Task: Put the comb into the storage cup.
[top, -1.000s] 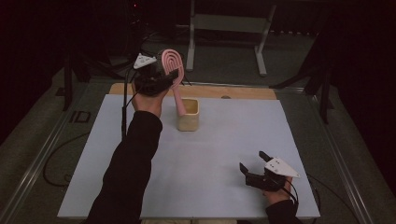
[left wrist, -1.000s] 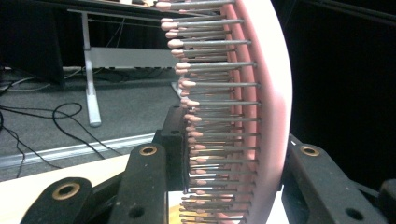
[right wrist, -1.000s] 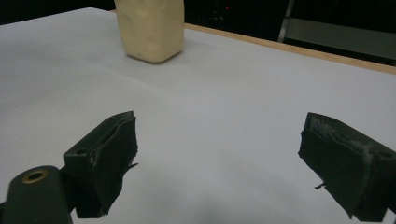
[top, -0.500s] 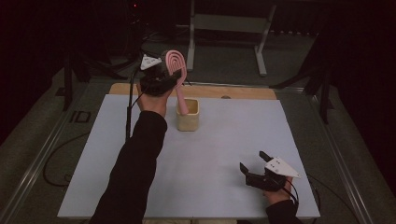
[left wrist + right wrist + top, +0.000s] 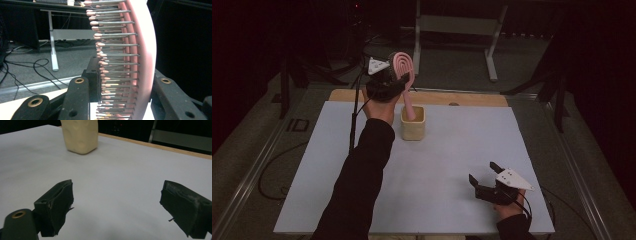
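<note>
Pink hairbrush (image 5: pixel 404 75) pinched between the jaws of the left claw (image 5: pixel 394 82), bristled head uppermost, handle pointing down past the claw and slightly away from it into the mouth of the cream cup (image 5: pixel 413 123). In the left gripper view, brush head (image 5: pixel 135 62) standing tall between the two black jaws, metal pins with pink tips pointing to the left jaw, smooth pink back against the right one; jaws pressed in on it from both sides. Long axis close to upright, tilted a little, lower end of the handle just inside the cup rim; whether it touches the cup floor, cannot tell.

Cup directly below and just beyond the left claw, standing on the far half of the white bench (image 5: pixel 437 180), near the wooden strip at the far edge. Judged as the turning point of the coming move: handle already lined up over the opening, so a straight drop along that axis and then a release, with care that the tilt does not tip the cup.

Right claw (image 5: pixel 484 175) well apart from all this, low over the near right part of the bench, jaws spread wide with nothing between. From there, cup (image 5: pixel 80 135) far ahead and to the left. Left hand far nearer the brush and cup.
</note>
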A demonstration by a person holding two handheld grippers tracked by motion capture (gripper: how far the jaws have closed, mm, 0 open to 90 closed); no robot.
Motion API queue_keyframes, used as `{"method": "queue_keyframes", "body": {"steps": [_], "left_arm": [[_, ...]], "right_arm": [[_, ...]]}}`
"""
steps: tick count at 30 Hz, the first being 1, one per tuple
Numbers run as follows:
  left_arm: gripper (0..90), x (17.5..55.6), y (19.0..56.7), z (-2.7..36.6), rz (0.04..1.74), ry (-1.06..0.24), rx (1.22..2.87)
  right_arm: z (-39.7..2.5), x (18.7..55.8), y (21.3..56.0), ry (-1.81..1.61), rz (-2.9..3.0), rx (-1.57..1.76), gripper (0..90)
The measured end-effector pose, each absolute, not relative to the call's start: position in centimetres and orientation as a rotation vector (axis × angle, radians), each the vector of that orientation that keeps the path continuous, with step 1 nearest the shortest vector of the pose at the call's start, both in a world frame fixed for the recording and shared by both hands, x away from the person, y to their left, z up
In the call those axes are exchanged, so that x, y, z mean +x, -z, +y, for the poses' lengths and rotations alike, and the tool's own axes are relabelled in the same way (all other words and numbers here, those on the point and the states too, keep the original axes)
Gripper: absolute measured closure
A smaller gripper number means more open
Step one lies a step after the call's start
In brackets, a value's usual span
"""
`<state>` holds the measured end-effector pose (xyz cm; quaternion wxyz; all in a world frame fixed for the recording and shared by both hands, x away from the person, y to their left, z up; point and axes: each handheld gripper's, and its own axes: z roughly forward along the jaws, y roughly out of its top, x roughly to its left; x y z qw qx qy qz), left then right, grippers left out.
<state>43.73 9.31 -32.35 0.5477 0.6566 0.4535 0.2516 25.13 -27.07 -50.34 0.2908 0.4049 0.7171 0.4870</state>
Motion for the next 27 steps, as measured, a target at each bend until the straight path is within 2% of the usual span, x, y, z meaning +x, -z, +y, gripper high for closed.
{"method": "queue_keyframes", "body": {"steps": [27], "left_arm": [[63.8, 44.4, 33.8, 7.2, 1.083, -0.594, 1.553]], "right_arm": [[-27.2, 25.2, 50.3, -1.305, 1.910, 1.082, 11.1]]}}
